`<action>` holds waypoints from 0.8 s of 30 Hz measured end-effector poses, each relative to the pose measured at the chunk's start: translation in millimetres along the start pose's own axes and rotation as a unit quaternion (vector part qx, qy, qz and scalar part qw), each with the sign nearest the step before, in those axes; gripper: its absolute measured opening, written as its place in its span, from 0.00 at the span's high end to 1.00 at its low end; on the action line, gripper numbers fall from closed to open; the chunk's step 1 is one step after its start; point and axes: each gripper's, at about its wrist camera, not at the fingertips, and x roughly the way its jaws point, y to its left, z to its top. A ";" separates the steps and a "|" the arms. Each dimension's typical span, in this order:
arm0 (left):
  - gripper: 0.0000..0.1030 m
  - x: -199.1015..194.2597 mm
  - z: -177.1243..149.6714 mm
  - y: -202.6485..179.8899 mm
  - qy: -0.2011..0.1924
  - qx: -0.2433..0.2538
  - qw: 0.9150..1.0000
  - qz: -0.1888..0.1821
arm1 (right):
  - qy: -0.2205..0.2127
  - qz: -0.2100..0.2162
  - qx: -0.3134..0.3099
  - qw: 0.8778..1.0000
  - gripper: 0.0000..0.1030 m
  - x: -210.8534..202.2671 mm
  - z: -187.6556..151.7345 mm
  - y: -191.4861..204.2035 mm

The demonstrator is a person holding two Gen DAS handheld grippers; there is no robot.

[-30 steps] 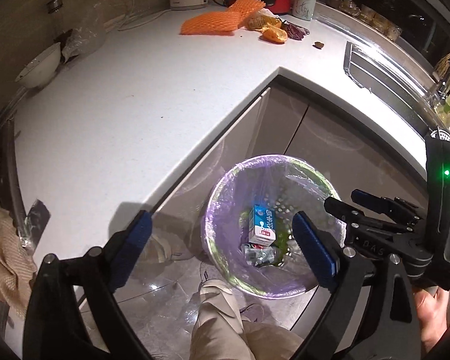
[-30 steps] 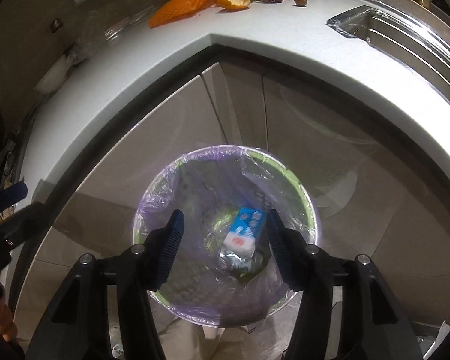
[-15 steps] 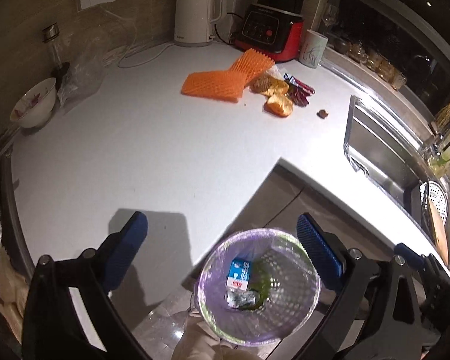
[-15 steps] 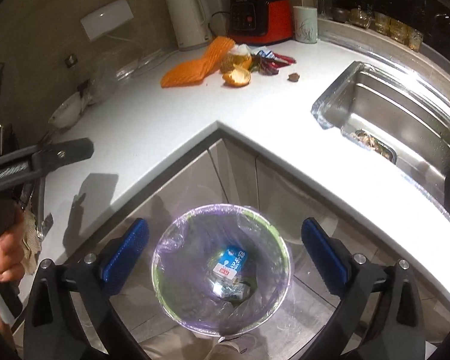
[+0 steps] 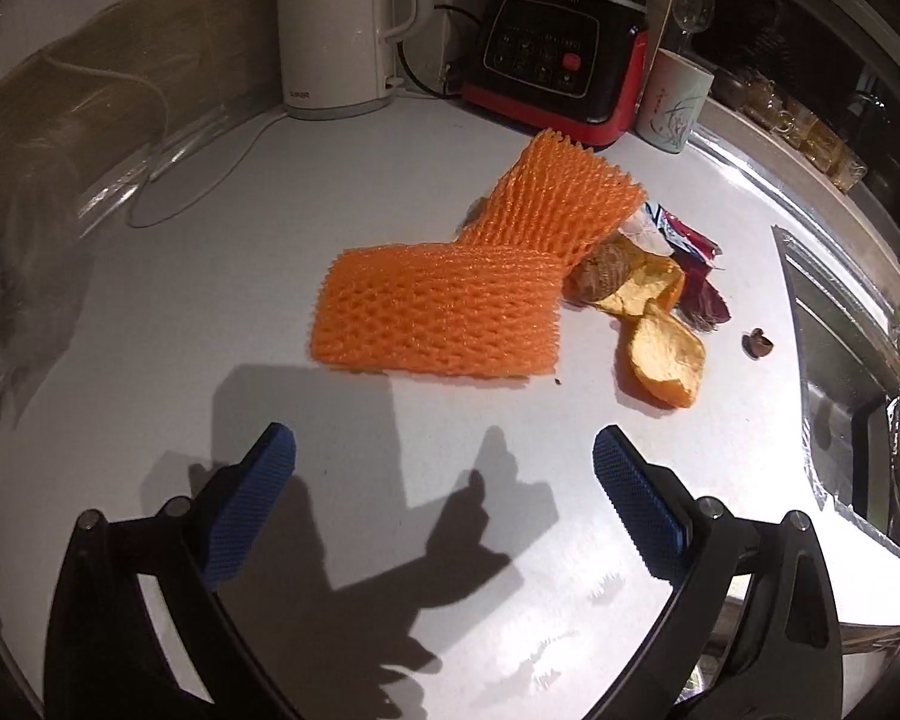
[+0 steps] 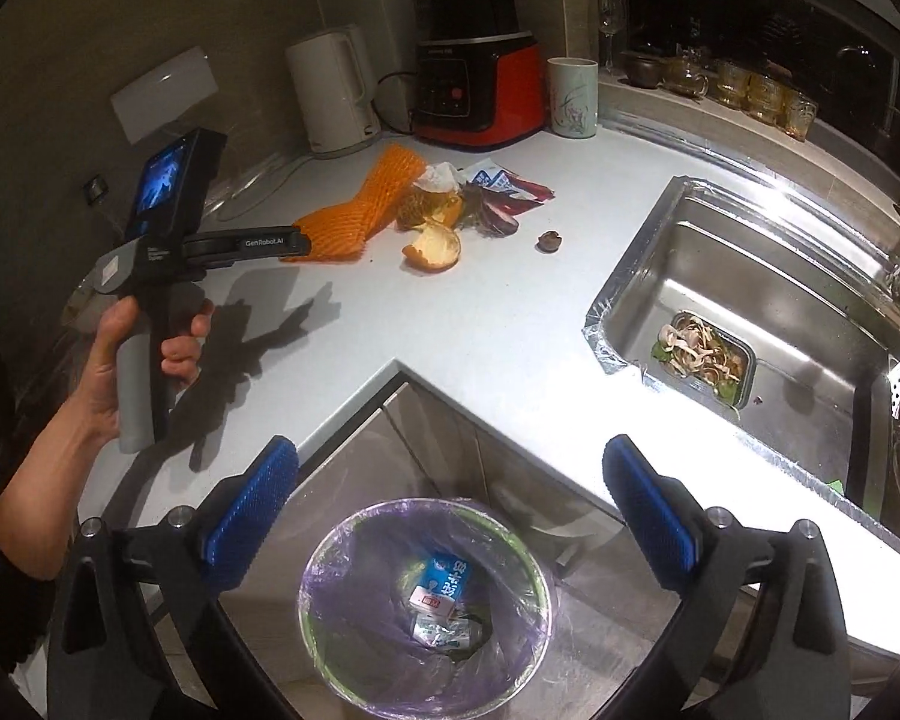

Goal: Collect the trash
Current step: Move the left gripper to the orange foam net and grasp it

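We have the left gripper (image 5: 444, 501) jaws wide and empty over the white counter (image 5: 210, 312), pile of trash at its 12 o'clock; right gripper (image 6: 450, 513) jaws also wide, just opened out, nothing between them, hanging above the lined bin (image 6: 354, 546) on the floor, which already holds a small carton (image 6: 444, 585). Nearest target is the orange foam net (image 5: 444, 315): we judge it very light, soft, springy, non-slip and not fragile, so it will squash under the pads; best to pinch the near long edge or the free left end, jaws closing well down. It lies flat, long axis roughly 9-to-3 in the left wrist view, then bends and rises toward 1 o'clock, far end propped on the scraps. Orange peel (image 5: 660, 360) sits at the net's 3 to 4 o'clock, cupped side up, light, stiffish, probably slick inside; grab across the rim. Red wrapper (image 5: 690, 252) behind it is thin and crinkly, partly buried. Small brown shell (image 5: 757, 342) lies apart at 3 o'clock, tiny, hard to pinch
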 end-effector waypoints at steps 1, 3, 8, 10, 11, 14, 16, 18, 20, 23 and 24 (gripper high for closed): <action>0.07 7.8 3.7 1.0 0.003 0.004 1.000 0.000 | 0.005 -0.004 0.003 1.000 0.02 4.6 3.3 -1.4; 0.07 24.2 10.9 2.3 0.009 0.011 1.000 -0.006 | 0.012 -0.007 0.010 1.000 0.02 12.4 7.3 -3.6; 0.21 42.7 21.4 1.9 0.001 0.032 0.999 -0.006 | 0.027 -0.016 0.019 0.999 0.02 30.3 16.2 -6.2; 0.55 50.2 23.7 1.1 0.016 0.044 0.999 -0.013 | 0.031 -0.014 0.020 0.999 0.02 35.9 19.0 -6.2; 0.75 54.5 25.1 1.8 0.028 0.045 0.998 -0.024 | 0.033 -0.012 0.020 0.999 0.02 38.3 20.2 -5.9; 0.94 55.0 27.1 0.2 0.031 0.048 0.998 -0.040 | 0.036 -0.005 0.019 0.999 0.02 44.5 24.9 -2.7; 1.00 47.0 27.2 0.0 0.024 0.049 0.997 -0.046 | 0.036 0.001 0.016 0.999 0.02 49.1 28.9 0.3; 1.00 34.8 27.6 1.3 0.014 0.049 0.997 -0.063 | 0.036 0.007 0.010 0.999 0.02 55.1 34.8 4.0; 1.00 20.5 27.8 1.7 0.001 0.053 0.996 -0.076 | 0.033 0.009 0.000 0.999 0.02 61.7 41.0 8.7; 1.00 4.1 28.7 5.6 -0.012 0.057 0.994 -0.089 | 0.032 0.014 -0.009 0.999 0.02 72.6 51.5 14.5; 1.00 1.7 29.6 8.3 -0.013 0.054 0.994 -0.090 | 0.031 0.017 -0.009 0.999 0.02 74.8 54.3 15.5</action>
